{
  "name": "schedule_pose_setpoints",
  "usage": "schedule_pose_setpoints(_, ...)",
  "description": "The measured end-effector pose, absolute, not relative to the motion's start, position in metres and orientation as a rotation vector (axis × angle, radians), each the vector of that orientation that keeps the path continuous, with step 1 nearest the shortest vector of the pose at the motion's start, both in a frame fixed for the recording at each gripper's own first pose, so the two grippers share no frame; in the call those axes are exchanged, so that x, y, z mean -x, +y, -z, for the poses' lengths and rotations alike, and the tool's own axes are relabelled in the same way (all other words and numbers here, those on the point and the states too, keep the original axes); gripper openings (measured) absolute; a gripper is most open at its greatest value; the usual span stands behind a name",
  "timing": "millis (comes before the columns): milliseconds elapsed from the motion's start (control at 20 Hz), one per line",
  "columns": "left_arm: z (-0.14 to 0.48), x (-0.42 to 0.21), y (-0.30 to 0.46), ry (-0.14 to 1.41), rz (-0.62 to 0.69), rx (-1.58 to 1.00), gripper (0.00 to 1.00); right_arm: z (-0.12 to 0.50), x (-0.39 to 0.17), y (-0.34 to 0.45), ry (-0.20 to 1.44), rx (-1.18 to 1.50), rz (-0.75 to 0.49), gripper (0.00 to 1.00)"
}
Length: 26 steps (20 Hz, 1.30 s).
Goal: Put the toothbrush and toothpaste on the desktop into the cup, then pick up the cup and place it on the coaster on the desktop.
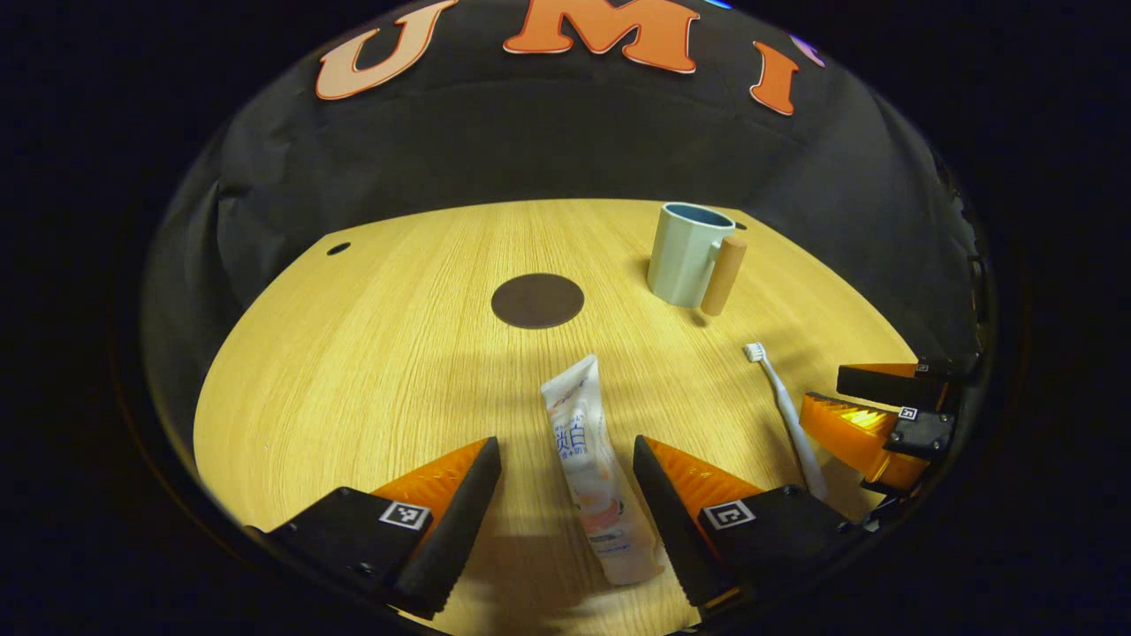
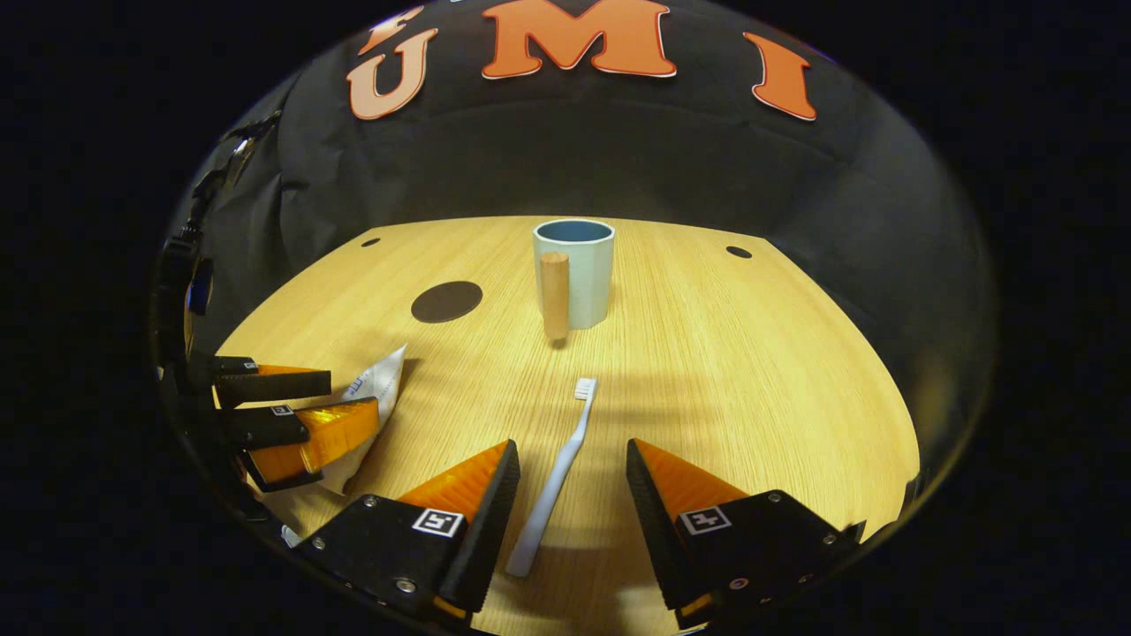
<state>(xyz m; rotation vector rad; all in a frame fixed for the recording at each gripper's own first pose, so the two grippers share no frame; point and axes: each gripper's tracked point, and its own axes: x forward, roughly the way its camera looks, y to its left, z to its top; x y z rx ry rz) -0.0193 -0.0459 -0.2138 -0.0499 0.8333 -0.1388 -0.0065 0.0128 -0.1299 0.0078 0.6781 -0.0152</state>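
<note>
A white toothpaste tube (image 1: 596, 473) lies flat on the wooden desktop (image 1: 371, 371), between the spread fingers of my open left gripper (image 1: 565, 450). A pale toothbrush (image 2: 557, 477) lies with its bristles pointing away, between the fingers of my open right gripper (image 2: 573, 455). The pale blue cup (image 2: 579, 269) with a wooden handle stands upright beyond the toothbrush. A dark round coaster (image 1: 537, 300) lies left of the cup (image 1: 689, 254). The right gripper (image 1: 870, 406) shows beside the toothbrush (image 1: 786, 415) in the left gripper view. The left gripper (image 2: 292, 406) hangs over the tube (image 2: 375, 384) in the right gripper view.
Small dark holes (image 2: 739, 252) mark the desktop near its far corners. Black cloth walls close in behind the table's back edge. Bare wood lies between the coaster (image 2: 446, 301) and the tube.
</note>
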Motion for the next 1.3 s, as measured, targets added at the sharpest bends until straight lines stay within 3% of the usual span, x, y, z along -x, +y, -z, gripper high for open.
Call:
schedule_pose_setpoints(100, 0.222, 0.023, -0.048, 0.872, 0.129, 0.057, 0.86, 0.136, 0.010, 0.019, 0.714, -0.011, 0.013, 0.69)
schedule_pose_setpoints(250, 0.223, 0.020, -0.053, 0.884, 0.138, 0.059, 0.81, 0.155, 0.012, 0.024, 0.759, -0.027, 0.019, 0.61)
schedule_pose_setpoints(350, 0.223, 0.015, -0.053, 0.904, 0.118, 0.077, 0.60, 0.160, 0.009, 0.025, 0.780, -0.035, 0.020, 0.58)
schedule_pose_setpoints(450, 0.222, 0.013, -0.050, 0.914, 0.099, 0.124, 0.45, 0.164, 0.010, 0.025, 0.803, -0.043, 0.027, 0.46)
schedule_pose_setpoints(500, 0.222, 0.013, -0.051, 0.916, 0.102, 0.142, 0.32, 0.164, 0.007, 0.024, 0.794, -0.044, 0.038, 0.47)
schedule_pose_setpoints(550, 0.223, 0.013, -0.049, 0.909, 0.107, 0.148, 0.32, 0.162, 0.008, 0.023, 0.803, -0.044, 0.048, 0.45)
schedule_pose_setpoints(600, 0.222, 0.012, -0.048, 0.896, 0.101, 0.149, 0.28, 0.161, 0.005, 0.021, 0.798, -0.041, 0.056, 0.36)
schedule_pose_setpoints(650, 0.220, 0.015, -0.048, 0.885, 0.108, 0.135, 0.24, 0.163, 0.002, 0.020, 0.802, -0.036, 0.060, 0.38)
schedule_pose_setpoints(1100, 0.213, 0.016, -0.042, 0.842, 0.106, 0.127, 0.24, 0.165, -0.014, 0.014, 0.776, -0.072, 0.083, 0.08)
schedule_pose_setpoints(1300, 0.205, 0.013, -0.038, 0.814, 0.103, 0.121, 0.24, 0.160, -0.014, 0.004, 0.735, -0.115, 0.078, 0.05)
